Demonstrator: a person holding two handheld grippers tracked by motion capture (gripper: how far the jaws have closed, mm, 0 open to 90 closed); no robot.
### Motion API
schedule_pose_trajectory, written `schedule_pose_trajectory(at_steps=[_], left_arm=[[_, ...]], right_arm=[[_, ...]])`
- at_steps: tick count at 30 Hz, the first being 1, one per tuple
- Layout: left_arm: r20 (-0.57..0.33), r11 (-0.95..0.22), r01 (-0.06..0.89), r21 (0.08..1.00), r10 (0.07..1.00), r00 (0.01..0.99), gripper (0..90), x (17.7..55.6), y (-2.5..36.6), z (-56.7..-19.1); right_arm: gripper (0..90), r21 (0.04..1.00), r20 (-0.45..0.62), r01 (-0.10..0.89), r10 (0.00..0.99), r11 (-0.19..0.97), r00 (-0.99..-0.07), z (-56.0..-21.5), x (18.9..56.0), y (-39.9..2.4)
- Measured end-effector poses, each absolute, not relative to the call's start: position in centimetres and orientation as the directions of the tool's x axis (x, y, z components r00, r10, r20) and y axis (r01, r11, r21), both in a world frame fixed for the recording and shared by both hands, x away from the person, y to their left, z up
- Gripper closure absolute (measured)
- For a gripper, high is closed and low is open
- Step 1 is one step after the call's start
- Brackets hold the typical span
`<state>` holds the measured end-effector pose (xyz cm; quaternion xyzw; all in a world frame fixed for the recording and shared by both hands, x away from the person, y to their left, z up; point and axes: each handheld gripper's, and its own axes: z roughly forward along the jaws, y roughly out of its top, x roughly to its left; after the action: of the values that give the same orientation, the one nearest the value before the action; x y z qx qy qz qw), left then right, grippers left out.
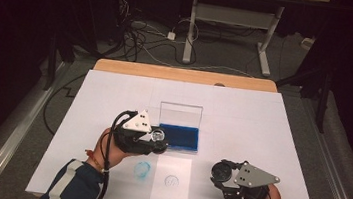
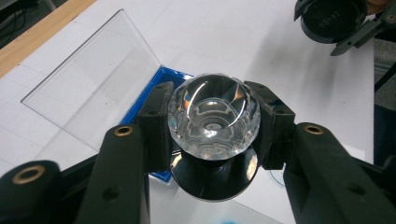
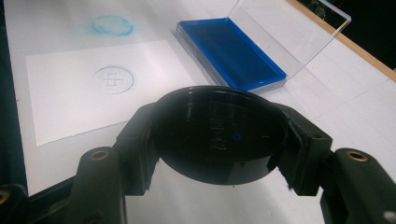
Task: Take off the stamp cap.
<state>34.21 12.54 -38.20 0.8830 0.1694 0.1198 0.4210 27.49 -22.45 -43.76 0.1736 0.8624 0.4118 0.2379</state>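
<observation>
Nearest in the high view are the person's two forearms. The left gripper (image 1: 152,139) is clamped on a stamp (image 1: 160,137) and holds it at the near left corner of the blue ink pad (image 1: 183,136), whose clear lid (image 1: 181,114) stands open at the far side. The right gripper (image 1: 229,175) is clamped on a black round cap (image 1: 220,171) over the white table (image 1: 262,124), well apart to the right. Between the two hands lies a white paper (image 1: 171,181) with a faint round print (image 1: 171,181); a blue smear (image 1: 142,169) is on the table just left of it.

From the left gripper view, the jaws squeeze the clear faceted knob of the stamp (image 2: 214,122). Such a smooth knob can slip or turn in the jaws if it is pressed down at a slant, and then the print would smear.

Looking along the right gripper, the cap (image 3: 219,135) sits tight between the jaws. The print (image 3: 114,80) shows a circle with a grid-like sign; I cannot read it. Embossed letters on the cap are too dim to read.
</observation>
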Motion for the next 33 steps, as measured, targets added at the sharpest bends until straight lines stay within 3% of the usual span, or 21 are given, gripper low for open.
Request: schedule_pose_trajectory(at_steps=[33], left_arm=[[0.075,-0.657,0.202,0.726,0.368,0.927,53.8,37.5,9.6,-37.0]], right_arm=[[38.4,0.787,-0.263,0.113,0.495,0.607,-0.828,-44.1,27.5,-22.5]])
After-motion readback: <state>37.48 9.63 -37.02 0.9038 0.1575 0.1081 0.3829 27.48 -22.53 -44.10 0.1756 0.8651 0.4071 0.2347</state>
